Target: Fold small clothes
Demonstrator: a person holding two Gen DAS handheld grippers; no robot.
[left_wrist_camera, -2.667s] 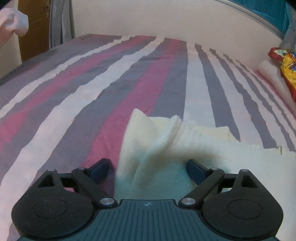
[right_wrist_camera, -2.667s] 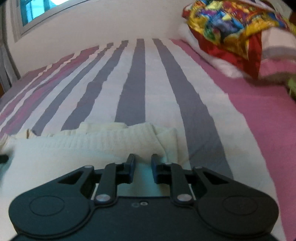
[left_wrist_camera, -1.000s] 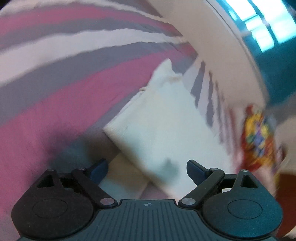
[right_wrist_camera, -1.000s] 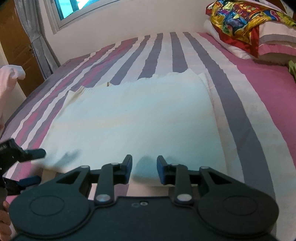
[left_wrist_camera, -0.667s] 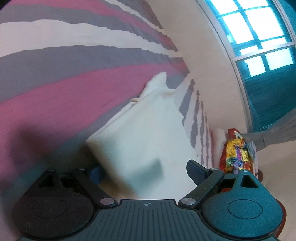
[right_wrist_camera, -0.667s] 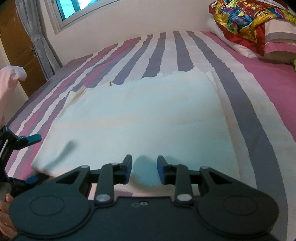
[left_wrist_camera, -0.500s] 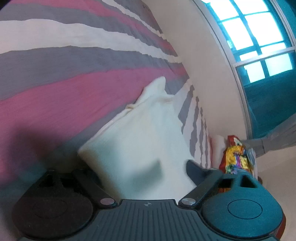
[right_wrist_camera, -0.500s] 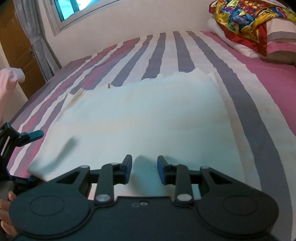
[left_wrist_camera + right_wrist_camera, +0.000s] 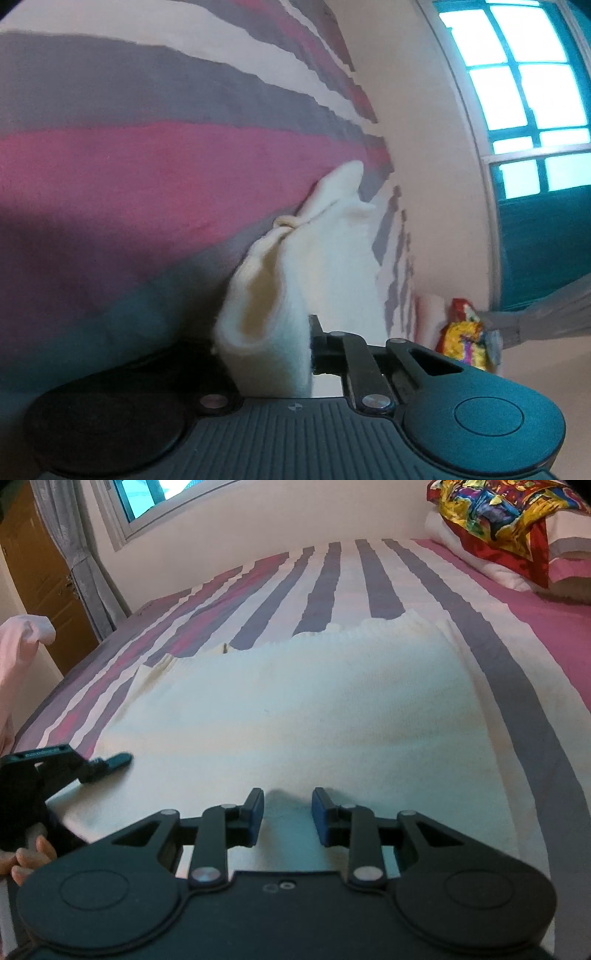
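L gripper point(image 9: 308, 347) comes in low from the bed's left side, tilted down and rolled so the striped bedsheet point(image 9: 147, 166) runs up the left wrist view at a slant; its jaws are clamped on the left edge of the cream cloth point(image 9: 332, 266), which bunches up in a fold between them; only the right finger point(image 9: 325, 349) shows in that view, the other is buried behind the fabric. In the right wrist view the same gripper point(image 9: 118, 758) shows as a dark shape at the cloth's point(image 9: 295, 716) left edge, w/ one fingertip poking out over the fabric; a few of the person's fingers point(image 9: 29, 856) curl under its handle, the rest of the hand cut off by the frame.

R gripper point(image 9: 287, 821) points down at the near edge of the cloth, roughly mid-width; jaws part-open, blue pads apart, a small hump of fabric sitting in the gap; whether the pads press on it can't be told.

Cloth lies spread flat on the bed, wide side toward the R gripper, far edge wavy; near-left corner hidden under the L gripper. Colourful pillow point(image 9: 509, 520) at top right, partly cropped; pale pink garment point(image 9: 18, 646) at far left, mostly out of frame; window point(image 9: 524, 92) and curtain point(image 9: 77, 554) beyond; left wrist view is soft w/ blur, so cloth texture there is hard to make out.
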